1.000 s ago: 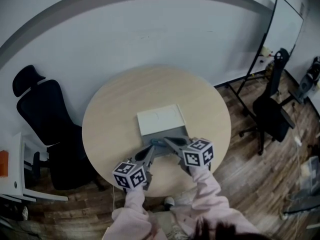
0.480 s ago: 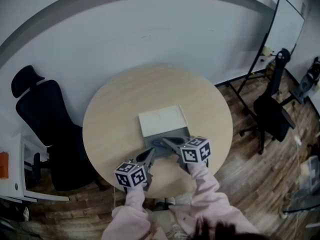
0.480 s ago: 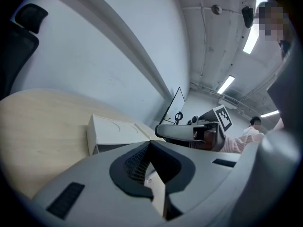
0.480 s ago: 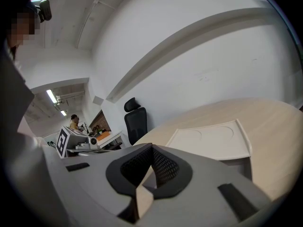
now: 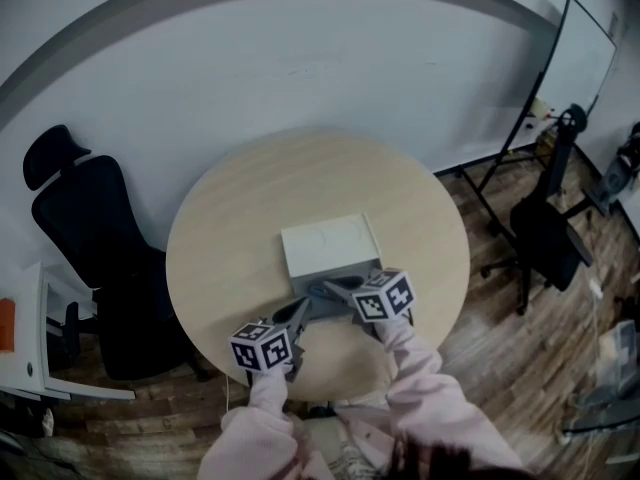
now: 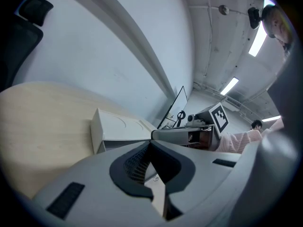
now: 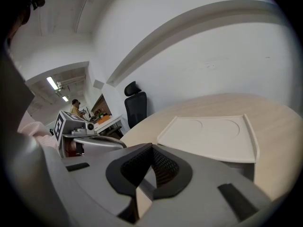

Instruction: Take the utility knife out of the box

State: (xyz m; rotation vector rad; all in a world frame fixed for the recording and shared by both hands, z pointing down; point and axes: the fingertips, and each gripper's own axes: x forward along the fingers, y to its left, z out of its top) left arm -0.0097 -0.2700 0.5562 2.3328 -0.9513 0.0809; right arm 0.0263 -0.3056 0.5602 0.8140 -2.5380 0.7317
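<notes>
Right gripper (image 5: 335, 286) has drifted left and closer to the white box (image 5: 328, 240) since a second ago; left gripper (image 5: 303, 310) only edged a little in head view. Left jaws are closed tip to tip, nothing between them. Right jaws likewise fully closed, empty. Both tips are near each other, just in front of the box. Box rests mid round wooden table (image 5: 230, 228), open grey side facing the person. Utility knife not clearly made out; small bluish shape (image 5: 316, 289) at box mouth, too small to tell
</notes>
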